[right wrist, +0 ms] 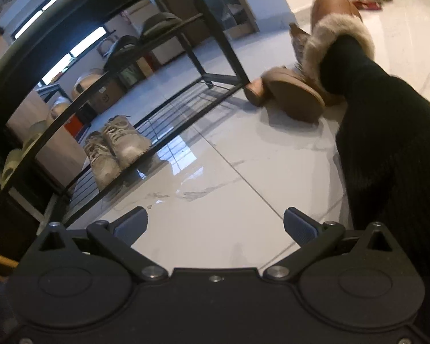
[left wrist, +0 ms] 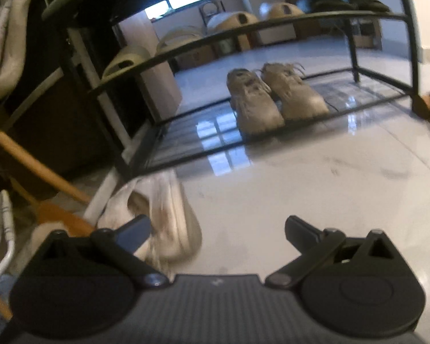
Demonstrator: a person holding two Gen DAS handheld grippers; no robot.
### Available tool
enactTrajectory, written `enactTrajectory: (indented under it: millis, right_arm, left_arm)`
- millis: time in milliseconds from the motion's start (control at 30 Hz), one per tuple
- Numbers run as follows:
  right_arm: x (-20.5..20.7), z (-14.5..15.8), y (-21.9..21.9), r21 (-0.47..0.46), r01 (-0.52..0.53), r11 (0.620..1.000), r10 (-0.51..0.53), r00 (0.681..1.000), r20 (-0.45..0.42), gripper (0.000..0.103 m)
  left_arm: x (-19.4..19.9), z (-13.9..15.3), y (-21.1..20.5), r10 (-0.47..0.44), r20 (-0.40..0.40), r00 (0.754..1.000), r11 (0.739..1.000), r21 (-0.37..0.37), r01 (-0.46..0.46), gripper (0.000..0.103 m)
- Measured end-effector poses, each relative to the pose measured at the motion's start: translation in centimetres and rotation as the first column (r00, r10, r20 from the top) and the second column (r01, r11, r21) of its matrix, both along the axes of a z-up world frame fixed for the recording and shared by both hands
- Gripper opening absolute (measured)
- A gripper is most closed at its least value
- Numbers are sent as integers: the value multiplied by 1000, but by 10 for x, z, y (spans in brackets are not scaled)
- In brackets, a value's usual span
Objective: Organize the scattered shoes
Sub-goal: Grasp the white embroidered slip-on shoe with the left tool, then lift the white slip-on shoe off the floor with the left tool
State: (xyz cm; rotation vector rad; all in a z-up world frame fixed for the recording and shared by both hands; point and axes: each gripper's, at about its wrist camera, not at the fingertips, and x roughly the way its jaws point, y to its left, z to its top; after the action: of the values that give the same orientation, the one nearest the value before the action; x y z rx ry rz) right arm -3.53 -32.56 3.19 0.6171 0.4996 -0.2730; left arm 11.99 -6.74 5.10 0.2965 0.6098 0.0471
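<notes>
Sneaker pair [left wrist: 275, 97] on shoe rack [left wrist: 243, 132] bottom shelf. White shoe [left wrist: 160, 218] loose on floor before rack. Left gripper [left wrist: 218, 230], right gripper [right wrist: 215, 223]: jaws wide, empty.

Bare floor [right wrist: 243, 177] lies before the rack [right wrist: 157, 120]; its bottom shelf has room beside the grey sneakers [left wrist: 275, 97].

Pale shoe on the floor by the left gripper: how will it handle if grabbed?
The pale shoe looks soft with an open collar, so it probably flexes rather than stays stiff. It sits on glossy tile, so a push likely slides it. The left gripper is open beside it.
</notes>
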Motion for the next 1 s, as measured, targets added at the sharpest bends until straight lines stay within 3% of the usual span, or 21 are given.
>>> enactTrajectory:
  millis: [133,233,400,433,500,767,1000]
  right_arm:
    - [11,-9,1,16,-32,999,33,998,-62,103]
    - [17,-19,0,38,-30,999,34,993,-110,103]
    - [26,-28,-1,82,-48,995,59,989,-134,103]
    - [28,-30,1,77,-64,995,74,987,-141,103]
    - [30,-32,6,72,-90,993,100,984,-151,103]
    - [31,-35,10,70,-98,993,109,980,-167,103]
    - [30,-37,9,67,-87,994,97,980,-174,103]
  left_arm:
    - [59,-6,20,111,-48,993,991,-67,-114,89]
    - [95,-17,30,153,-84,985,986,-52,-157,88]
    - [136,-39,62,289,-216,933,939,-126,-320,88]
    - [140,-43,67,298,-230,927,933,-135,-333,86]
    - [142,-50,71,294,-252,922,935,-124,-332,62]
    - [134,-50,62,264,-299,917,943,-121,-311,45]
    - [114,-44,43,261,-332,906,946,-99,-308,38]
